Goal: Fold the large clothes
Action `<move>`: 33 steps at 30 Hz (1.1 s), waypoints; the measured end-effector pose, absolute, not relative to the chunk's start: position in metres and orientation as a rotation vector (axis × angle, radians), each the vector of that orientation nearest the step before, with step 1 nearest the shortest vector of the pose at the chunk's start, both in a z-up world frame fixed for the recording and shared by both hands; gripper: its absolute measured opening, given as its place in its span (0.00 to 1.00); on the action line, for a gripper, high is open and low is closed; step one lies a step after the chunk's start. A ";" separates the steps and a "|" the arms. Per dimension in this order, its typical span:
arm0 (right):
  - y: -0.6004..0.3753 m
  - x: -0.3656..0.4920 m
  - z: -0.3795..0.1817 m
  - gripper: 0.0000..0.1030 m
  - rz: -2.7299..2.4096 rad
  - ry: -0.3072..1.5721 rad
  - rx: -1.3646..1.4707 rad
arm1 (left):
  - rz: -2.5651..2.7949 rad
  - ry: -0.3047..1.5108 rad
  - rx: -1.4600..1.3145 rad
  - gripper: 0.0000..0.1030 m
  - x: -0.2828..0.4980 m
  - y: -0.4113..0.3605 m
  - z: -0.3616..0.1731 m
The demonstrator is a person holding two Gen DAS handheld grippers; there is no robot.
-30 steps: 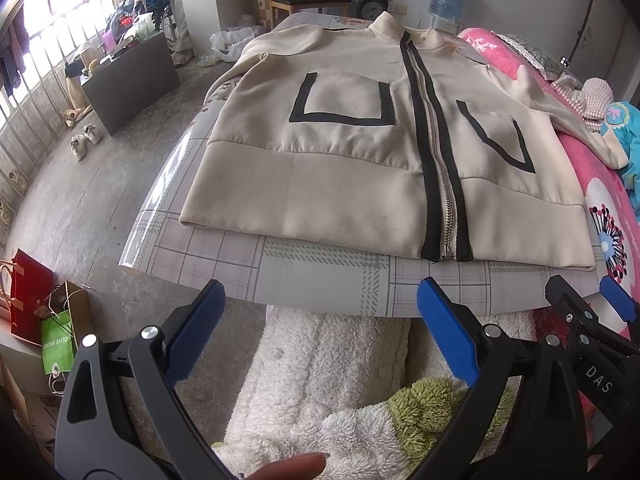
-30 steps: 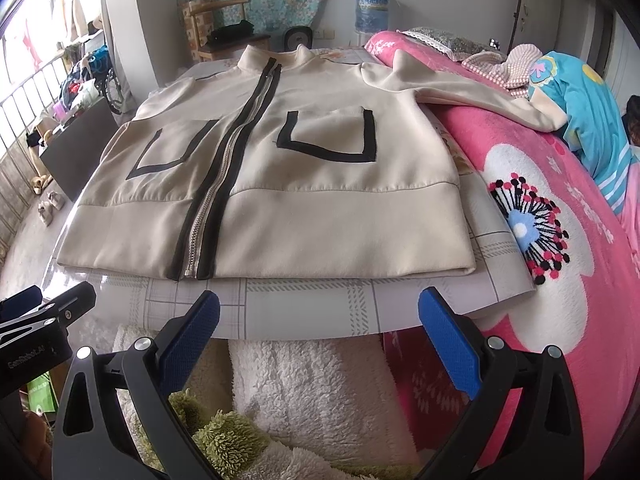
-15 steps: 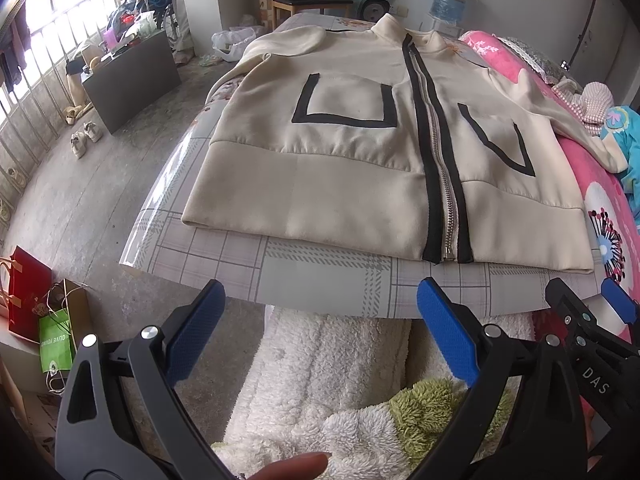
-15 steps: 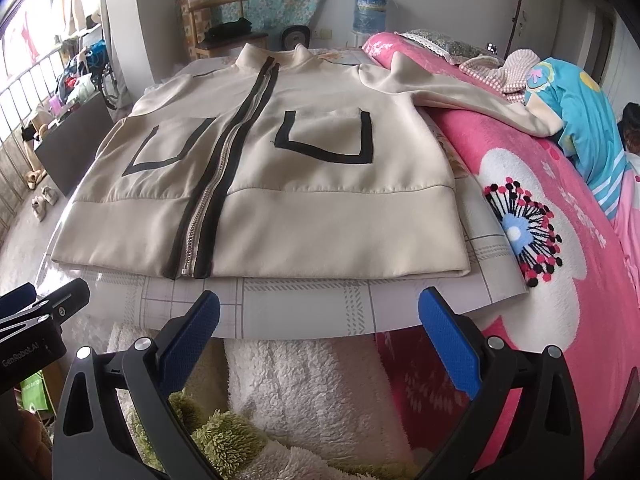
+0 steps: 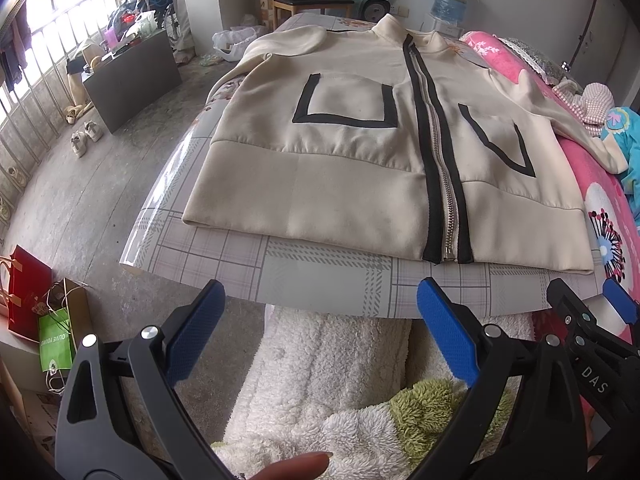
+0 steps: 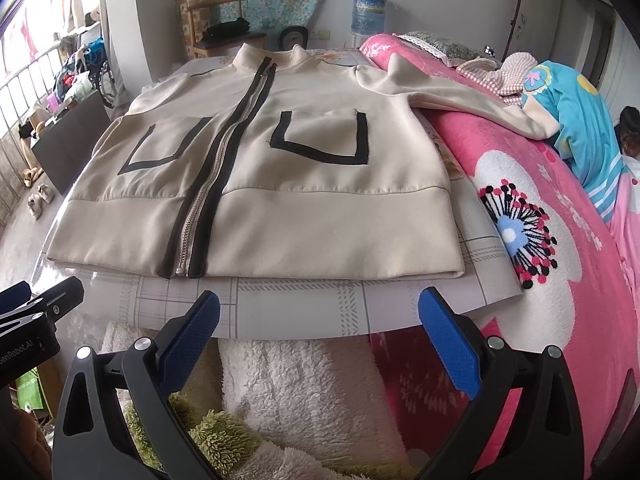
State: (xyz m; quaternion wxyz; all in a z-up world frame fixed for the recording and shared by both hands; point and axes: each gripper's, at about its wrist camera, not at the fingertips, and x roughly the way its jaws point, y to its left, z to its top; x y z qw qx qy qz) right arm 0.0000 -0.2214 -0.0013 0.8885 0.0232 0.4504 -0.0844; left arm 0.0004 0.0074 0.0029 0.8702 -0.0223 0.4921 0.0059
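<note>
- Cream fabric with black trim: one jacket (image 5: 360, 148) lies flat, front up and zipped, on a checked plastic sheet (image 5: 320, 280) over the bed.
- It has two black-outlined pockets, one zipper (image 5: 440, 184) and two sleeves.
- The left hand-held gripper (image 5: 320, 328) hangs before the hem with its blue pads wide apart, holding nothing.
- The right hand-held gripper (image 6: 320, 332) is likewise spread and holding nothing.
- Only the left view shows a red bag (image 5: 24, 292), a green bag (image 5: 54, 344) and a fingertip at the bottom edge.
- Only the right view shows the whole right sleeve (image 6: 460, 96) stretched over the pink blanket (image 6: 560, 280).
- Each view catches the other gripper at its edge.
</note>
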 end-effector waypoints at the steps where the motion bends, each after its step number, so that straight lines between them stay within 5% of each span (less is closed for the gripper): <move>1: -0.221 0.000 -0.001 0.94 -0.176 0.935 0.047 | 0.012 1.029 -0.047 0.90 0.000 0.007 0.003; 33: -0.240 0.011 -0.004 0.94 -0.184 0.949 0.099 | 0.033 1.047 -0.036 0.90 0.019 0.017 -0.008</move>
